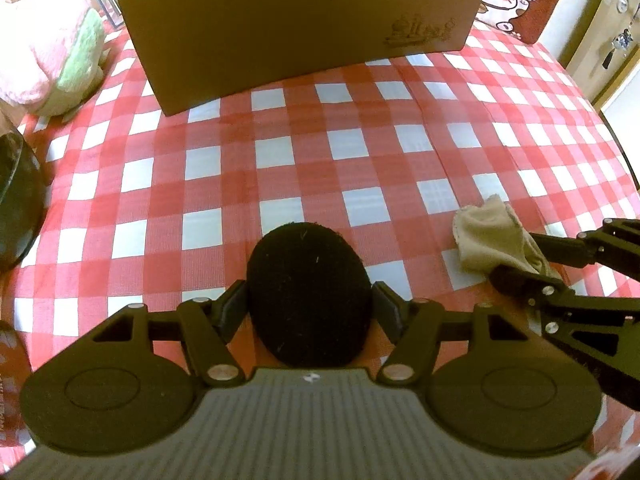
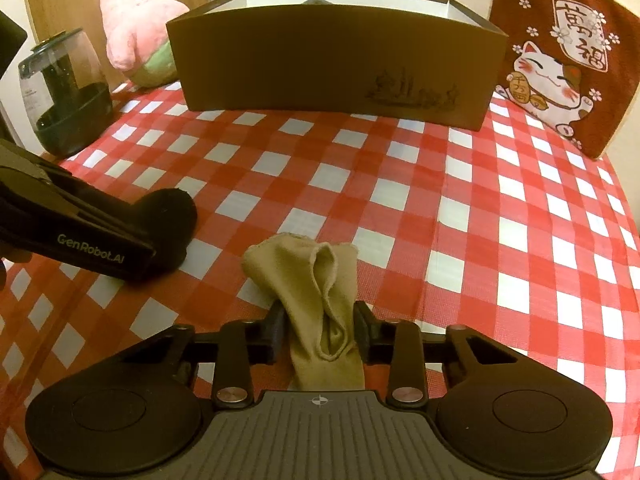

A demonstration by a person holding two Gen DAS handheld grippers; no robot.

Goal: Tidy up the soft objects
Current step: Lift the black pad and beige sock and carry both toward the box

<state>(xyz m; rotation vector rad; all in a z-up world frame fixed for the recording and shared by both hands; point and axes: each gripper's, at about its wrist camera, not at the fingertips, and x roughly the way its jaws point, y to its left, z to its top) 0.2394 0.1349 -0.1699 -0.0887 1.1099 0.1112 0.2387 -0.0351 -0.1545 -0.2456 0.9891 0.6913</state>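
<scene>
A black fuzzy ball (image 1: pixel 310 280) lies on the checked tablecloth, and my left gripper (image 1: pixel 310 308) is shut on it, both pads against its sides. The right wrist view shows the same ball (image 2: pixel 176 216) poking out past the left gripper's fingers (image 2: pixel 100 240). A beige sock (image 2: pixel 320 300), crumpled with its mouth gaping, is pinched between the pads of my right gripper (image 2: pixel 320 326). From the left wrist the sock (image 1: pixel 484 236) and the right gripper (image 1: pixel 520 264) show at the right edge. A brown cardboard box (image 2: pixel 332 64) stands open at the back.
A pink and green plush toy (image 2: pixel 136 28) and a dark lidded jar (image 2: pixel 64 92) sit at the back left. A red lucky-cat cushion (image 2: pixel 560 68) leans at the back right. The red and white checked tablecloth (image 1: pixel 320 140) covers the table up to the box (image 1: pixel 296 32).
</scene>
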